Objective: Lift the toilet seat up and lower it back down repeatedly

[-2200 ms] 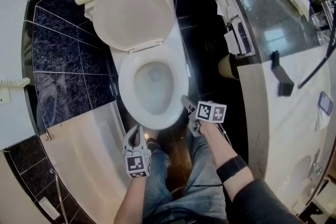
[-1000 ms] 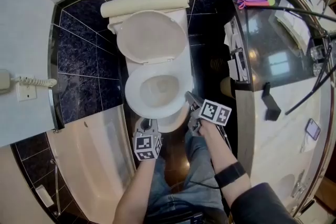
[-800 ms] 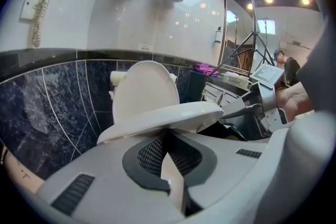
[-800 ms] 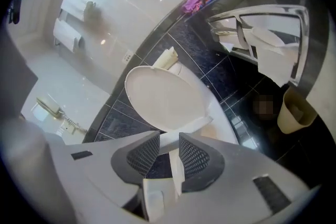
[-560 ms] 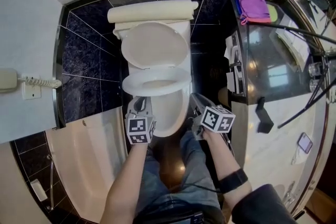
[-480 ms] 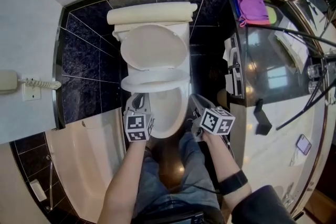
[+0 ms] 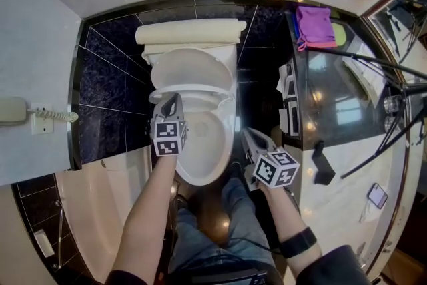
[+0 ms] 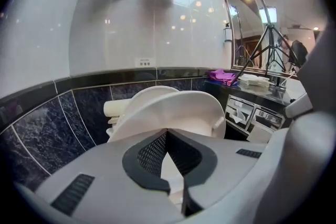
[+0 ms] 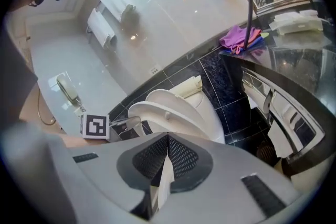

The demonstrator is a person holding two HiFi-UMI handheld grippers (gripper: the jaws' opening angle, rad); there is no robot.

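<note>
A big white bathtub [image 7: 80, 210] fills the lower left. A long counter with a dark shiny top [image 7: 337, 87] runs down the right side. Black stone tiles [image 7: 107, 77] cover the low wall behind the toilet.

The white toilet bowl [image 7: 200, 153] sits in the middle. Its cream tank [image 7: 190, 32] is against the wall, and the round white lid [image 7: 192, 65] stands up against the tank.

The white ring-shaped toilet seat [image 7: 215, 94] is part way up. It is tilted and sits between the bowl and the lid. Its front edge is in the air above the bowl.

A bare arm [image 7: 143, 210] holds the left gripper [image 7: 172, 102] over the left side of the bowl. The gripper's tips are right at the left edge of the seat. Its two fingers are pressed together at the tips, and nothing is pinched between them.

The right gripper [image 7: 248, 134] is lower down, beside the right front of the bowl and apart from the seat. Its fingers have just been closing. They are together now, with nothing between them.

A purple cloth [image 7: 315, 23] lies at the far end of the counter. A cream phone with a curly cord [image 7: 13, 111] hangs on the white wall at the left.
</note>
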